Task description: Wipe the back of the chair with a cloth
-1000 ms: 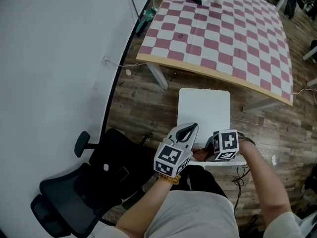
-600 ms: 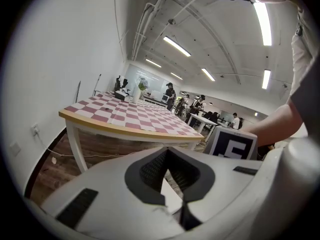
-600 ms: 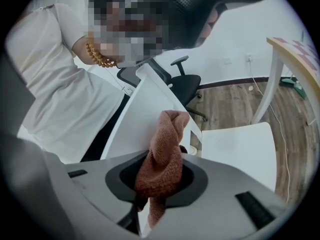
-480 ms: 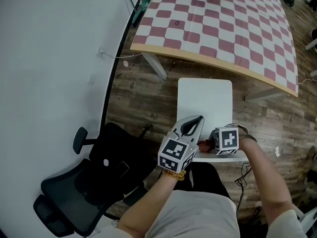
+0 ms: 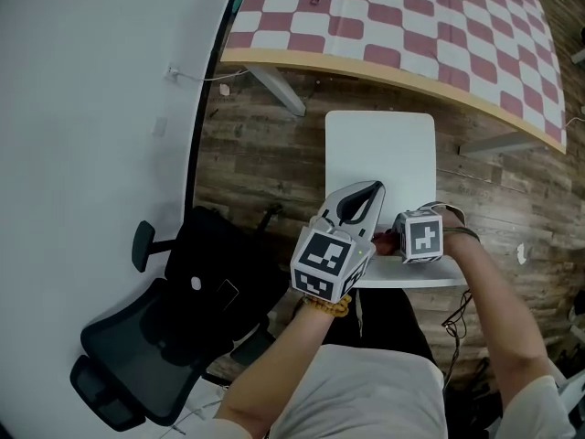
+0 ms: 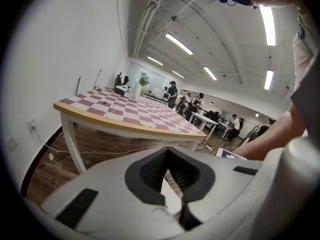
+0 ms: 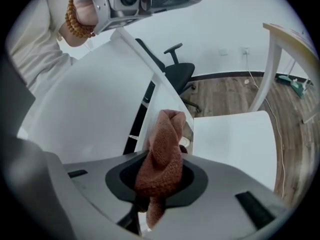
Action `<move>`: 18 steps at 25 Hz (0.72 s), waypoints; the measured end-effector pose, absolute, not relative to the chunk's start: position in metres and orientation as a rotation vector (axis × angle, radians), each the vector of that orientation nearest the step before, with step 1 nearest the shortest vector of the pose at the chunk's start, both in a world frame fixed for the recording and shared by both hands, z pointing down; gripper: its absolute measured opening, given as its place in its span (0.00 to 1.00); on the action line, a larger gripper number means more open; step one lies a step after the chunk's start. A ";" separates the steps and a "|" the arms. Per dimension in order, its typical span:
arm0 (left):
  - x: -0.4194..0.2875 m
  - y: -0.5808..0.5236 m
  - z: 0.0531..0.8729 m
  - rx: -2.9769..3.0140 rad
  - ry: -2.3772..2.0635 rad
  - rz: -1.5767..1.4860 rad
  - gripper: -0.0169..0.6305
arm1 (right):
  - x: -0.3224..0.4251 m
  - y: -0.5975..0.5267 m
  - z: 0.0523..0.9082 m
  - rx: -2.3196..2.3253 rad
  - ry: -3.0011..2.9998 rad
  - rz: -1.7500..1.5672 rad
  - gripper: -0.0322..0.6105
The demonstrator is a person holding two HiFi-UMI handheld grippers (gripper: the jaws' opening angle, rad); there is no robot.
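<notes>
Left hand-held gripper (image 5: 369, 190): is showing a pale grey, teardrop-shaped shell with black ribbed lining inside.
Right hand-held gripper (image 5: 384, 242): is showing the same pale shell and black lining.
Marker cubes (image 5: 324, 262): are carrying black-and-white square patterns on their faces.
Top (image 5: 361, 396): the person is wearing a light grey, short-sleeved one.
Left wrist: is wearing a bracelet (image 5: 322, 305) of amber-brown beads.
Right wrist: is wearing a dark band (image 5: 454, 218).

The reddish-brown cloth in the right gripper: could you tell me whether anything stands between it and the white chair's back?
Nothing visible does. The reddish-brown terry cloth, clamped in the right gripper, sits right at the top edge of the white plastic chair back. The left gripper hovers beside it, not between.
</notes>
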State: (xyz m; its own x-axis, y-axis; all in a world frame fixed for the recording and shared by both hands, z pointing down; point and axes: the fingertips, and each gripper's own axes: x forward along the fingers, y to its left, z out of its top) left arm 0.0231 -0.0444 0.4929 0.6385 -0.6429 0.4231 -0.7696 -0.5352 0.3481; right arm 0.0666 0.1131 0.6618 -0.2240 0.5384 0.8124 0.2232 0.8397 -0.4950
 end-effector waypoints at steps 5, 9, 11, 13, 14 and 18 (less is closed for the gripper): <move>0.029 -0.047 0.503 2.331 -1.108 0.331 0.05 | 0.078 0.110 0.682 -0.561 -1.776 0.335 0.20; 0.033 -0.047 0.513 2.320 -1.104 0.345 0.05 | 0.078 0.109 0.693 -0.549 -1.778 0.351 0.20; 0.034 -0.046 0.518 2.315 -1.102 0.349 0.05 | 0.078 0.108 0.698 -0.544 -1.778 0.354 0.20; 0.034 -0.046 0.520 2.309 -1.103 0.346 0.05 | 0.079 0.107 0.701 -0.540 -1.778 0.353 0.20; 0.034 -0.046 0.521 2.306 -1.105 0.343 0.05 | 0.079 0.107 0.702 -0.539 -1.778 0.354 0.20; 0.032 -0.045 0.520 2.306 -1.110 0.340 0.05 | 0.080 0.110 0.697 -0.550 -1.782 0.372 0.20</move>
State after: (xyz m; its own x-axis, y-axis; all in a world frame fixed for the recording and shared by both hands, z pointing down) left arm 0.0322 -0.0450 0.5204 0.6269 -0.6393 0.4453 -0.7791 -0.5062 0.3699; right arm 0.0798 0.1103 0.6965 -0.2145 0.5443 0.8110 0.1744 0.8383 -0.5165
